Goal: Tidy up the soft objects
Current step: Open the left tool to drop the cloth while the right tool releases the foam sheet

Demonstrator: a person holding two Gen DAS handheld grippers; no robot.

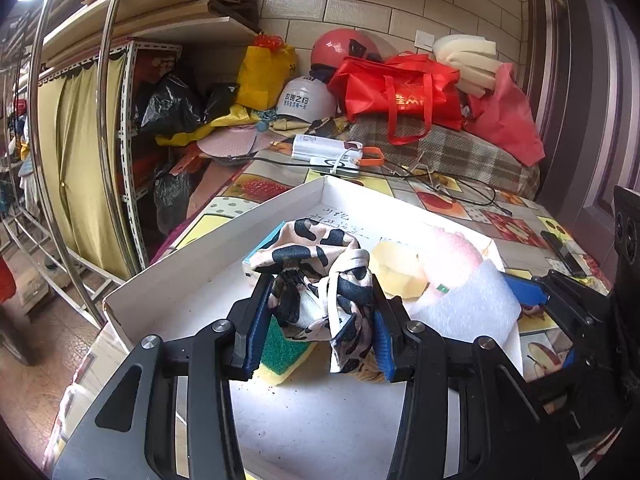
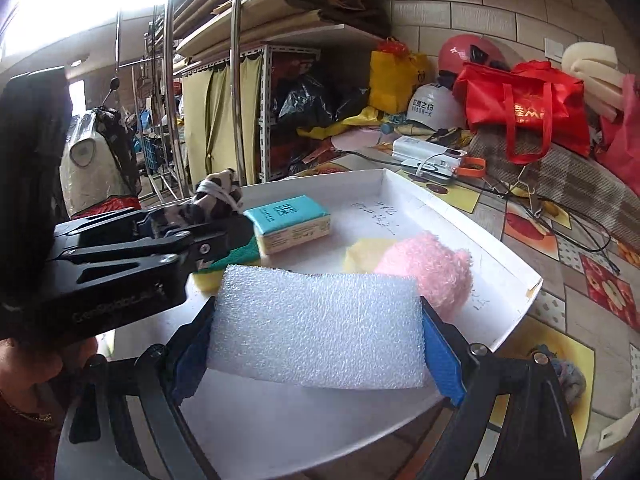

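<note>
My left gripper (image 1: 320, 312) is shut on a bunched black-and-cream patterned cloth (image 1: 316, 268), held over the white tray (image 1: 208, 256). The same gripper (image 2: 208, 216) enters the right wrist view from the left with the cloth (image 2: 218, 194) in it. My right gripper (image 2: 316, 340) is shut on a white foam pad (image 2: 316, 324), its blue pads pressing both ends; that pad (image 1: 468, 300) also shows at the right in the left wrist view. In the tray lie a green-and-yellow sponge (image 1: 286, 350), a teal tissue pack (image 2: 290, 224), a yellow sponge (image 2: 362, 254) and a pink fluffy ball (image 2: 430, 274).
The tray sits on a fruit-patterned tablecloth (image 2: 560, 248). Behind it lie a power bank (image 2: 432, 152), cables, a white helmet (image 2: 434, 106), red bags (image 2: 528, 108) and a plaid cushion. Metal rack poles (image 2: 236, 92) and curtained shelves stand left. A person's hand (image 2: 36, 368) is at lower left.
</note>
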